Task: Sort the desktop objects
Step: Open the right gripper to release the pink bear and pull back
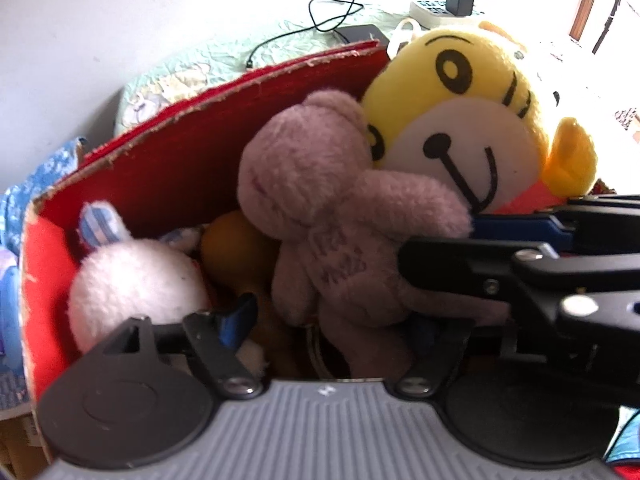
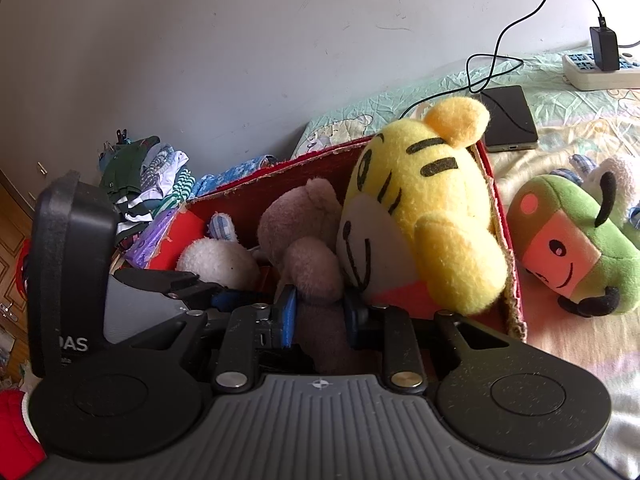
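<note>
In the left wrist view, the left gripper [image 1: 328, 320] is spread wide over the red box [image 1: 168, 168], nothing being pinched. The bear [image 1: 320, 208] is seen standing in the box against the tiger [image 1: 460, 120], with a white toy [image 1: 136, 284] beside it. The right gripper [image 1: 440, 236] is reached in from the right at the bear's side.

In the right wrist view, the right gripper [image 2: 320, 312] is closed on the bear [image 2: 308, 248] low in the box [image 2: 500, 216]. A green toy [image 2: 576, 240] is left on the bed [image 2: 560, 352] outside.
</note>
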A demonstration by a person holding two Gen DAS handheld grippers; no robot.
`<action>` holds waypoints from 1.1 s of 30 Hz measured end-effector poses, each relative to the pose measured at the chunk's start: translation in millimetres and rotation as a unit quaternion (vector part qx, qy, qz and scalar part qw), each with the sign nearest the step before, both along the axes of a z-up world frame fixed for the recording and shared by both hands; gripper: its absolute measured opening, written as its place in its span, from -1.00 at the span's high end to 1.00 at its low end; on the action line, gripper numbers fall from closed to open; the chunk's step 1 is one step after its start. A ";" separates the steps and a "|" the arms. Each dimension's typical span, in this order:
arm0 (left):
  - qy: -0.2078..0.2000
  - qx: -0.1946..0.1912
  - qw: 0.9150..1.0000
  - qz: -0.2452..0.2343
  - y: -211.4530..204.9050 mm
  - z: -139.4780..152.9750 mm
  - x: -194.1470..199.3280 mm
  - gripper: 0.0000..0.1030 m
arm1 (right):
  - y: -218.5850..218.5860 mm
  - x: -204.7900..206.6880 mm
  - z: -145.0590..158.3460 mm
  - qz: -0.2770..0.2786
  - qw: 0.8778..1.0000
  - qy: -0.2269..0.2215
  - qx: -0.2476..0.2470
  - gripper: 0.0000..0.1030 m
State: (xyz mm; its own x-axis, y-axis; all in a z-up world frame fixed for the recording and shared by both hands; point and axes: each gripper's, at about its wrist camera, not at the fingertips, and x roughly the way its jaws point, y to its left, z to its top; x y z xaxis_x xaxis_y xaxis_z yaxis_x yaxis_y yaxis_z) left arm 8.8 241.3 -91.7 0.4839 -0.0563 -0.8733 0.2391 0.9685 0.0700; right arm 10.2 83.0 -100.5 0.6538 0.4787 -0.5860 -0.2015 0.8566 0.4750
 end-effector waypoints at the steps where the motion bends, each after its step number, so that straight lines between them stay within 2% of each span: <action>1: -0.004 0.009 1.000 0.004 -1.0 0.8 -0.9 -0.64 | -1.7 -0.7 0.9 0.000 1.000 0.000 0.005 0.46; 4: -0.016 0.021 1.000 0.015 -3.1 6.2 -5.7 -0.68 | -5.3 -2.1 2.5 -0.003 1.000 0.004 0.017 0.42; 8: -0.020 0.023 0.999 0.032 -2.9 11.2 -10.5 -0.69 | -4.4 -5.4 3.6 -0.008 1.000 0.003 0.009 0.42; 14: -0.037 0.045 0.997 0.043 -1.7 17.2 -11.2 -0.71 | -7.3 -10.7 5.2 -0.020 1.000 0.002 0.010 0.43; 19: -0.044 0.035 0.997 0.048 10.1 23.4 -10.8 -0.78 | -7.6 -16.3 7.6 -0.028 1.000 -0.005 0.006 0.42; 33: -0.037 0.019 0.996 0.074 15.5 27.5 -26.5 -0.77 | -12.5 -37.0 13.4 -0.052 0.998 -0.023 0.011 0.42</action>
State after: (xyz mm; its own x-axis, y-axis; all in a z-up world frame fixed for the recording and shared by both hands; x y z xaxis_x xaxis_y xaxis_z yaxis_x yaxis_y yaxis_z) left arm -17.7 256.8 -64.2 0.5473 0.0522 -0.8353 0.0870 0.9891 0.1187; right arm -26.9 70.5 -87.1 0.7263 0.4189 -0.5449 -0.1341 0.8639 0.4855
